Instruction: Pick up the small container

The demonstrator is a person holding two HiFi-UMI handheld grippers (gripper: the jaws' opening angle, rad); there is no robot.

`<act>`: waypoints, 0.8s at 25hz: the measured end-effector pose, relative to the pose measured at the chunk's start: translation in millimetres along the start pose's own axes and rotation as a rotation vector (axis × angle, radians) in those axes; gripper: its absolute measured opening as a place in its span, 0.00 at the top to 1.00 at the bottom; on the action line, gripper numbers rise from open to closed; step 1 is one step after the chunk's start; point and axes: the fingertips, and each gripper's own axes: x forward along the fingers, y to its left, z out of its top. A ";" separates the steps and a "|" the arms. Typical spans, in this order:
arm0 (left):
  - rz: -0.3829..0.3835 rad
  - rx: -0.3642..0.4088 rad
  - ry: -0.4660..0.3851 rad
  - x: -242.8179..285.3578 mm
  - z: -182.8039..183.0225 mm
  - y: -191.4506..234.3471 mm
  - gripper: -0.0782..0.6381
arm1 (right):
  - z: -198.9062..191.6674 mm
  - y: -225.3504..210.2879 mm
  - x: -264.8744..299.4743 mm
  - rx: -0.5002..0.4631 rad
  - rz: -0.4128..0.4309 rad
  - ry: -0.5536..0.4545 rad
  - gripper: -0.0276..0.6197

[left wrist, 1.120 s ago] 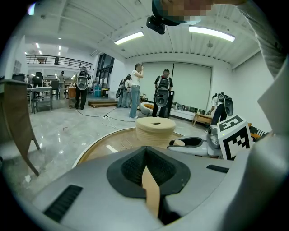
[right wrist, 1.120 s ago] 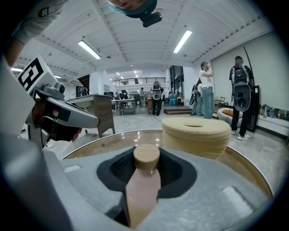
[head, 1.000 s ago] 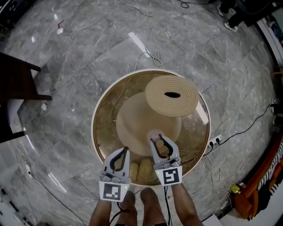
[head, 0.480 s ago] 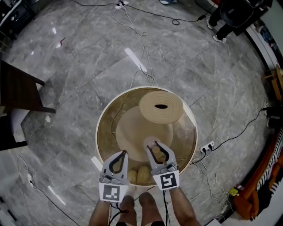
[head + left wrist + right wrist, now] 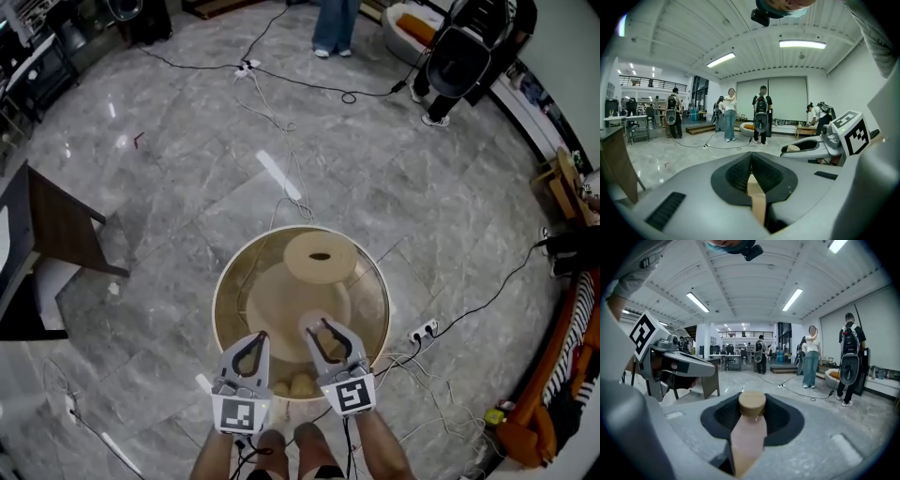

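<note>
Your right gripper's (image 5: pixel 323 330) pads pinch the small container (image 5: pixel 749 432) by its pinkish body, tan cap on top, while the left gripper's (image 5: pixel 751 161) jaws are pressed together on nothing. The container hangs in the air over the near edge of the round table (image 5: pixel 215 307), so the lift looks all but done. Squeeze no harder, carry it upright and slowly, and leave the left gripper off to its side.

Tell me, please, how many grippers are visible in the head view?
2. The left gripper is over the round table's near edge, jaws together; the right gripper is just to its right, jaws closed on the small container.
</note>
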 end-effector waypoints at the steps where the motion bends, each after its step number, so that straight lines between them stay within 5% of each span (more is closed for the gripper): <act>1: -0.007 0.013 -0.008 -6.3 11.6 -5.3 0.87 | 11.8 0.4 -8.3 0.000 -0.003 -0.007 0.76; 6: -0.038 0.091 -0.046 -39.5 64.2 -26.8 0.87 | 69.8 6.3 -50.1 0.002 -0.017 -0.036 0.76; 11: -0.038 0.064 -0.077 -72.6 116.3 -37.5 0.87 | 121.3 14.0 -86.3 -0.004 -0.043 -0.068 0.76; 15: -0.069 0.190 -0.097 -102.9 142.3 -41.9 0.87 | 159.2 23.2 -115.6 0.005 -0.075 -0.089 0.76; 20: -0.094 0.226 -0.122 -145.2 163.8 -58.5 0.87 | 190.0 39.8 -158.7 0.002 -0.114 -0.100 0.76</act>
